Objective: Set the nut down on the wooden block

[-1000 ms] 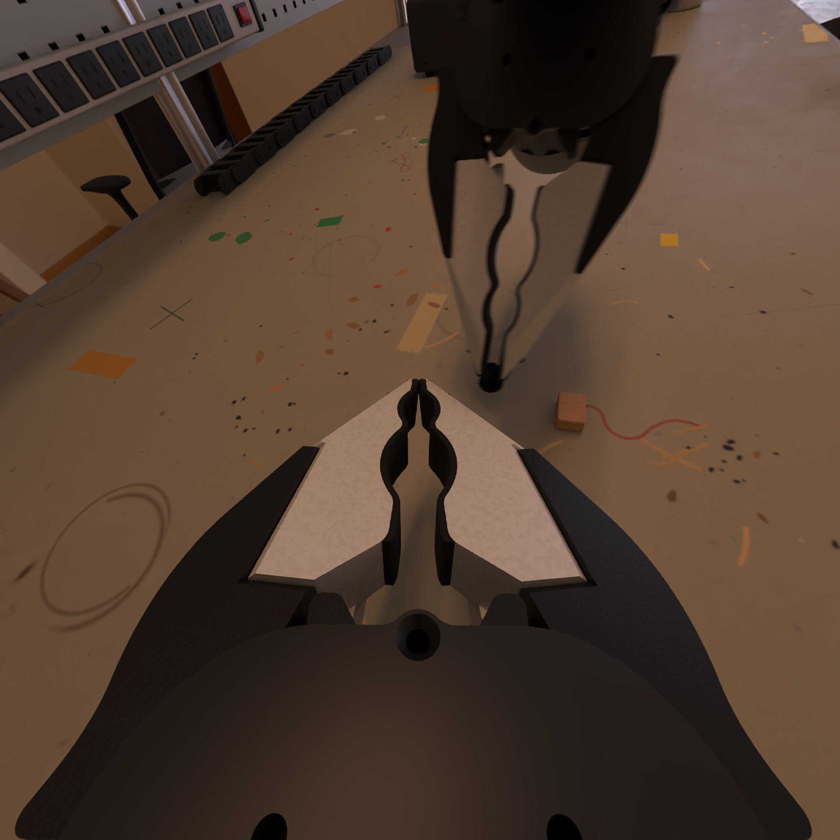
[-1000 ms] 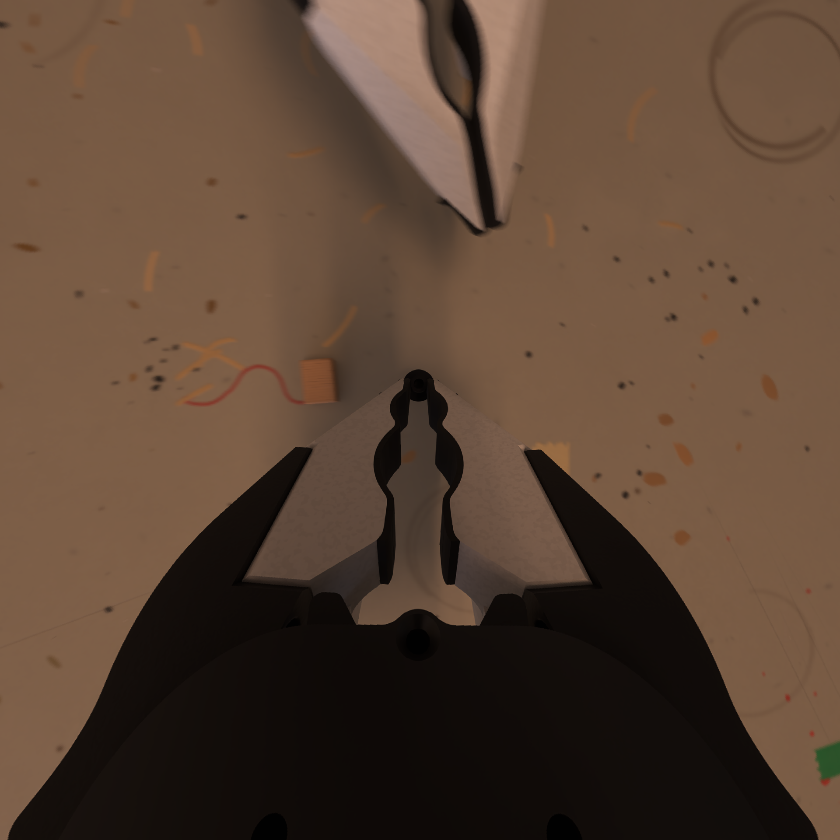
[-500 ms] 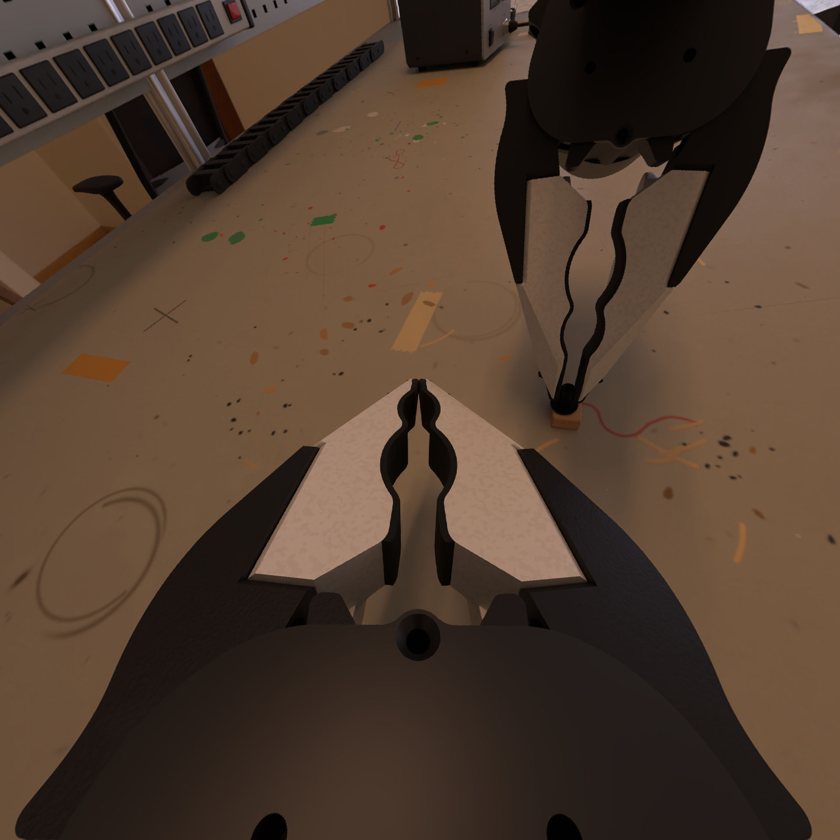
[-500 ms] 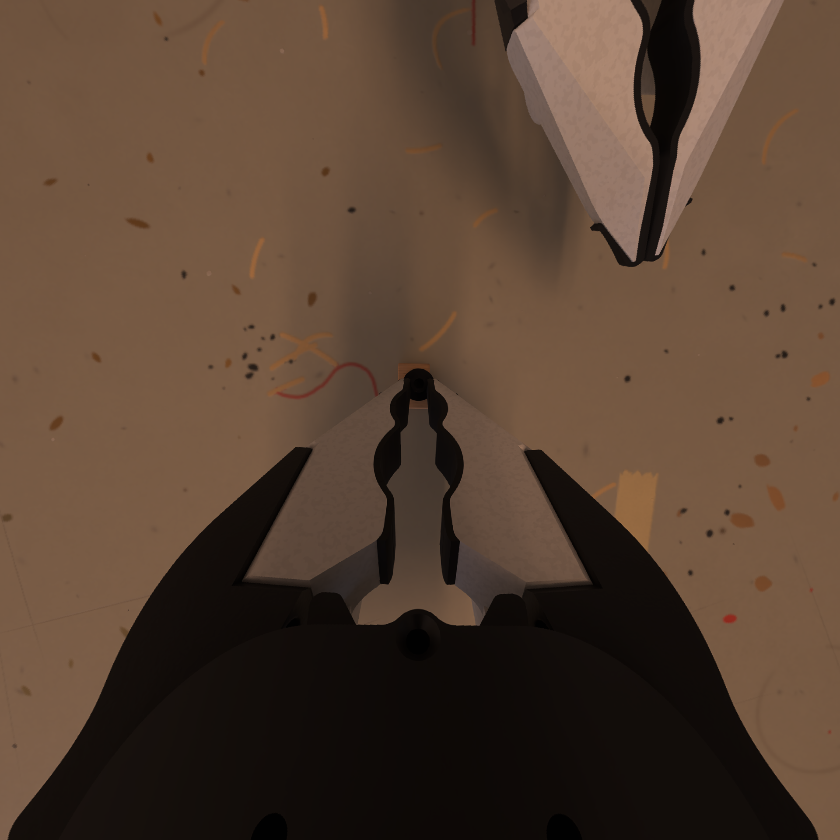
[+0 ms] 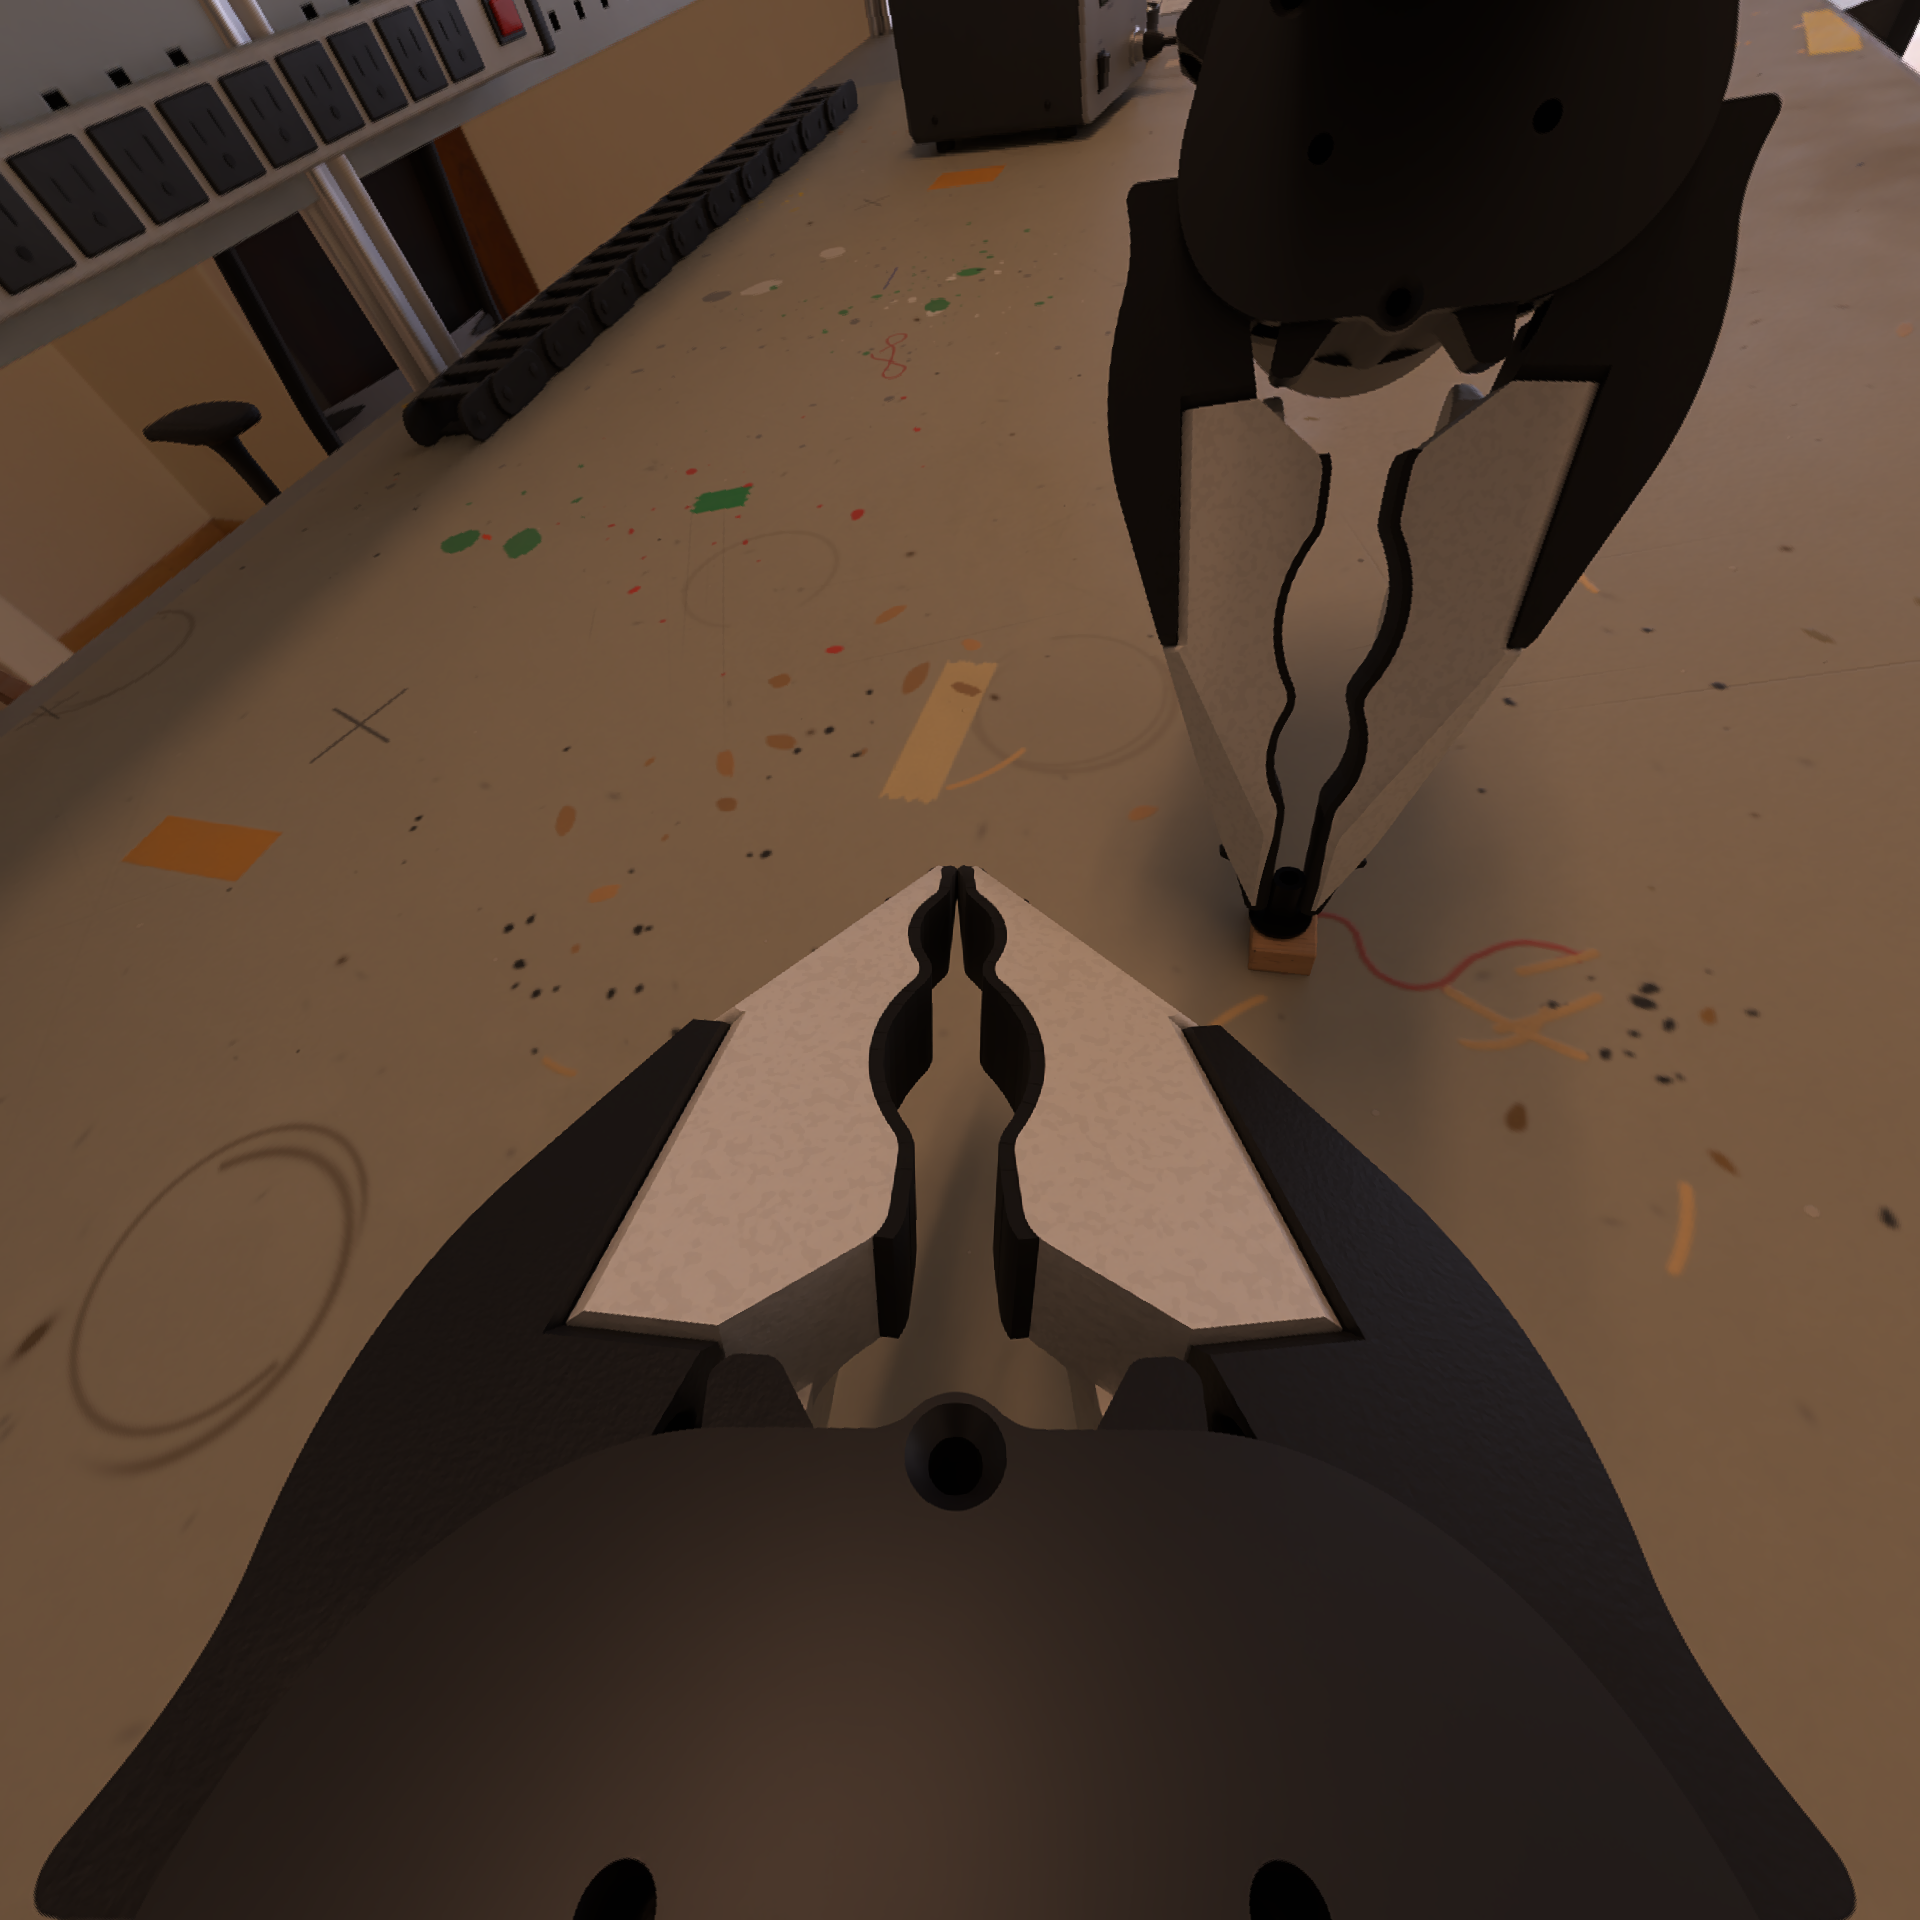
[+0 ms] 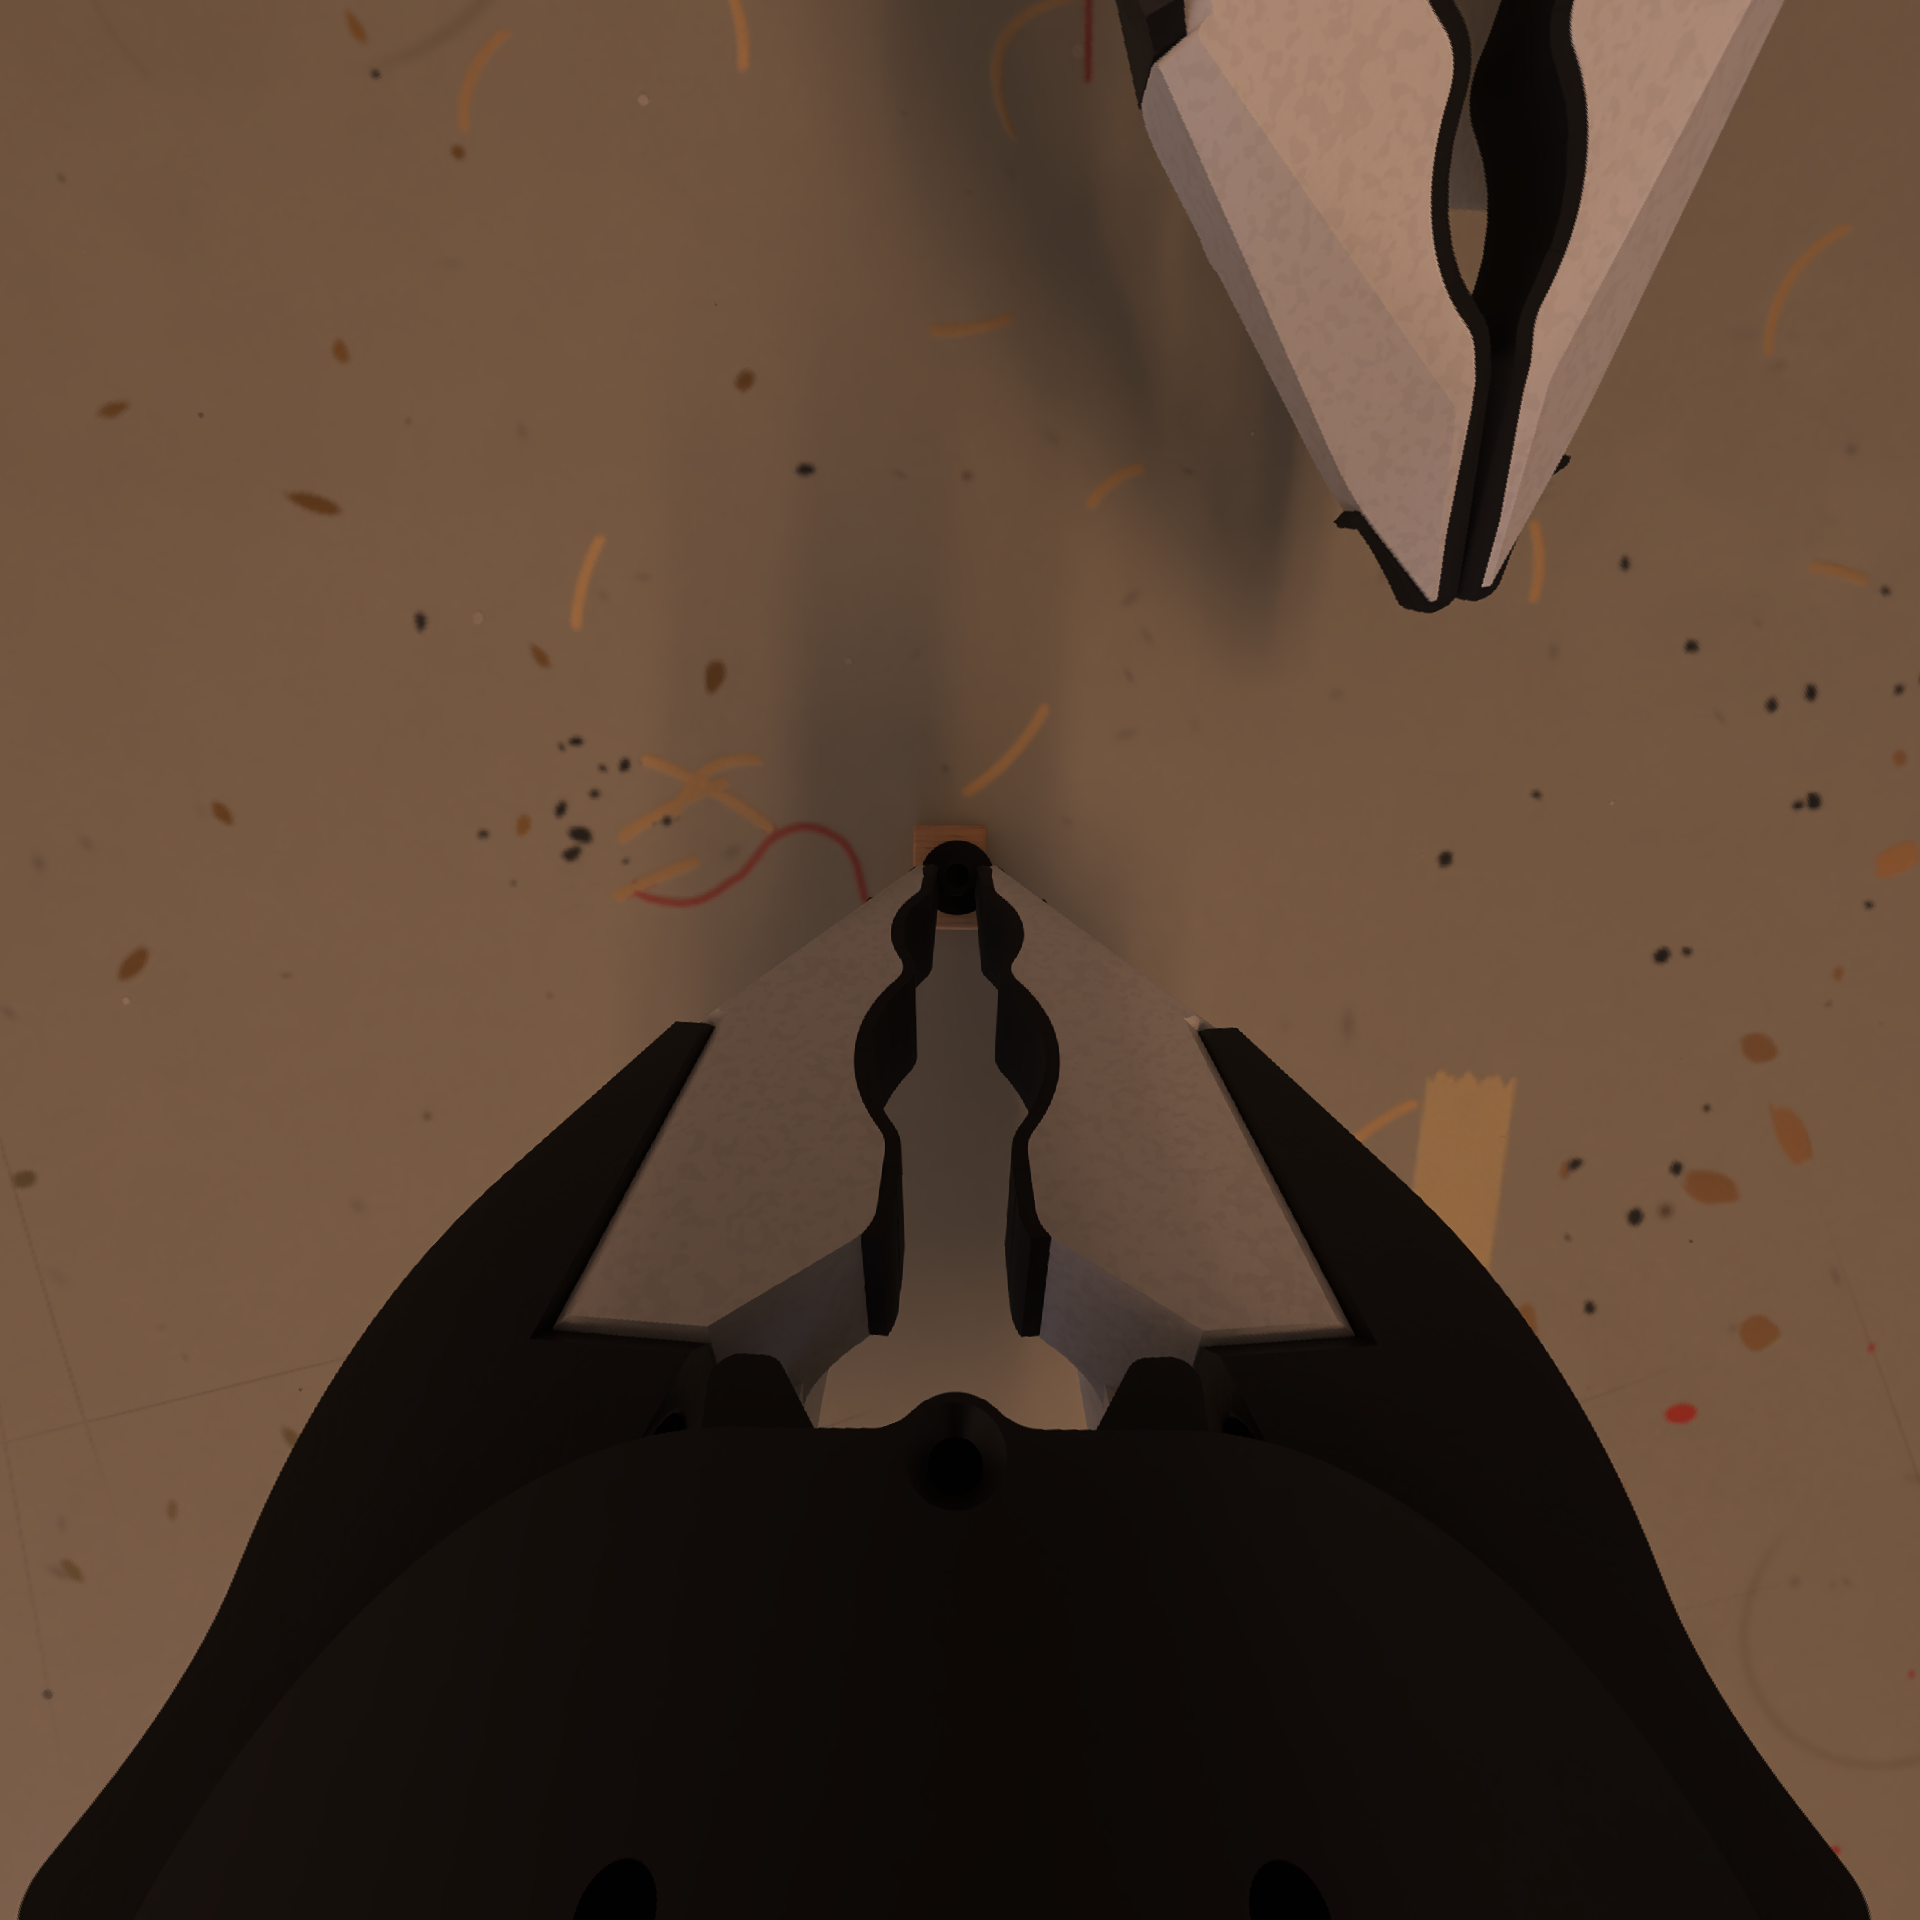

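A small wooden block (image 5: 1284, 951) lies on the tan workbench; in the right wrist view its edge (image 6: 948, 837) peeks out just past my fingertips. My right gripper (image 6: 956, 883) points steeply down and is shut on a small black nut (image 6: 954, 868). In the left wrist view the right gripper (image 5: 1288, 891) holds the nut (image 5: 1286, 914) against the block's top face. My left gripper (image 5: 956, 875) is shut and empty, hovering left of the block; its closed tips also show in the right wrist view (image 6: 1455, 597).
A red squiggle (image 5: 1455, 971) is drawn on the bench beside the block. A strip of tan tape (image 5: 940, 732) lies farther back. A black cable chain (image 5: 634, 260), a power strip (image 5: 260, 114) and a dark box (image 5: 1003, 73) line the far side.
My right gripper carried the nut sideways from the bare bench onto the wooden block and lowered it a little. My left gripper has stayed still and shut.
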Robot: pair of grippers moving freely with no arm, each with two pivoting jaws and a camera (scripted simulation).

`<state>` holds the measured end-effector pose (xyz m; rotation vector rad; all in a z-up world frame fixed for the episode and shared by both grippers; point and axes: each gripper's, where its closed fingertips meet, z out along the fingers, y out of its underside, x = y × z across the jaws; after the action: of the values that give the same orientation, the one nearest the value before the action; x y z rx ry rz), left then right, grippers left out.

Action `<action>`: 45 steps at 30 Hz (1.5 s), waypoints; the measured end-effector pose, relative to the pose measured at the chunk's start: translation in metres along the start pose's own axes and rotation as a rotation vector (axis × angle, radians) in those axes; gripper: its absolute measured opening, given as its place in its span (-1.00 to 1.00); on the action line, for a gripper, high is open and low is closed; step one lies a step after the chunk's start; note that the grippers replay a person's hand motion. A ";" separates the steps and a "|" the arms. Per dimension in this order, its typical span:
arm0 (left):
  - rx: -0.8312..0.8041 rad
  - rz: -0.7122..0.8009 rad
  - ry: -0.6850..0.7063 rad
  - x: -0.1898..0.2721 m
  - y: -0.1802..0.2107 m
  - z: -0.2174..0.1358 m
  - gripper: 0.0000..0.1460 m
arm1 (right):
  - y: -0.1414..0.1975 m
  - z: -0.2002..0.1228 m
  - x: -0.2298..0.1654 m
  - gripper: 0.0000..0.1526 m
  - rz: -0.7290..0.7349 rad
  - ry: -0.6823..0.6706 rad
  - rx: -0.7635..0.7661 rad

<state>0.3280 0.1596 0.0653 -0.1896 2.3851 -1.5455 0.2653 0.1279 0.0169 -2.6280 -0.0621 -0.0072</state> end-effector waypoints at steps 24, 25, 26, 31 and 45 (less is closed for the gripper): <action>0.000 0.027 0.044 0.011 0.001 0.002 -1.00 | 0.008 -0.001 -0.005 -0.75 0.028 0.066 0.032; 0.005 0.035 0.054 0.013 0.000 0.002 -1.00 | 0.008 -0.001 -0.005 -0.75 0.031 0.067 0.037; 0.011 0.045 0.062 0.015 -0.001 0.002 -1.00 | 0.007 -0.001 -0.005 -0.74 0.033 0.065 0.039; 0.038 0.099 0.113 0.026 -0.005 0.000 -1.00 | 0.007 -0.001 -0.004 -0.76 0.054 0.033 0.052; 0.223 0.441 0.246 0.078 -0.030 -0.016 -0.70 | -0.014 -0.045 -0.011 -0.82 0.104 -0.125 0.166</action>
<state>0.2480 0.1405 0.0856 0.5652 2.1952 -1.6638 0.2544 0.1174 0.0630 -2.4597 0.0302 0.1896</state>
